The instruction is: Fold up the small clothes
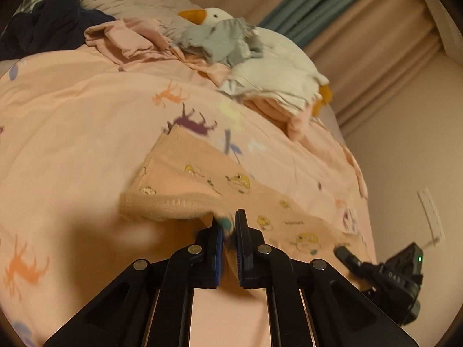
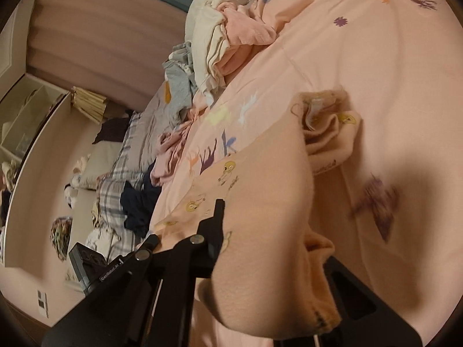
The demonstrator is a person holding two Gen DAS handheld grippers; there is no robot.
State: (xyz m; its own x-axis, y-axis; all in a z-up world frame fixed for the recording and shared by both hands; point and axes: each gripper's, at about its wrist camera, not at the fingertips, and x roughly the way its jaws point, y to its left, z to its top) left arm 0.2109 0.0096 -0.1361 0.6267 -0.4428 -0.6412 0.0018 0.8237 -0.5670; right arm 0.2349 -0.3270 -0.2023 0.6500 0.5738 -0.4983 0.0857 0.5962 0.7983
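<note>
So the little peach top with yellow cartoon prints (image 1: pixel 208 185) is getting picked up off the bed's pink duvet (image 1: pixel 72 133). Left tongs (image 1: pixel 230 225) are pinched on its ribbed hem, right tongs (image 2: pixel 260 231) clamped on another edge, cloth draped over them. Next I'd carry that edge across evenly. Other clothes (image 1: pixel 220 43) and a plush goose (image 1: pixel 277 57) sit behind.

Dim, warm indoor light tints both views peach; soft dark shadows fall on the bedspread (image 1: pixel 72 144) near the lens; motion blur smears prints and fabric edges; fisheye bending and black vignette ring each frame.
</note>
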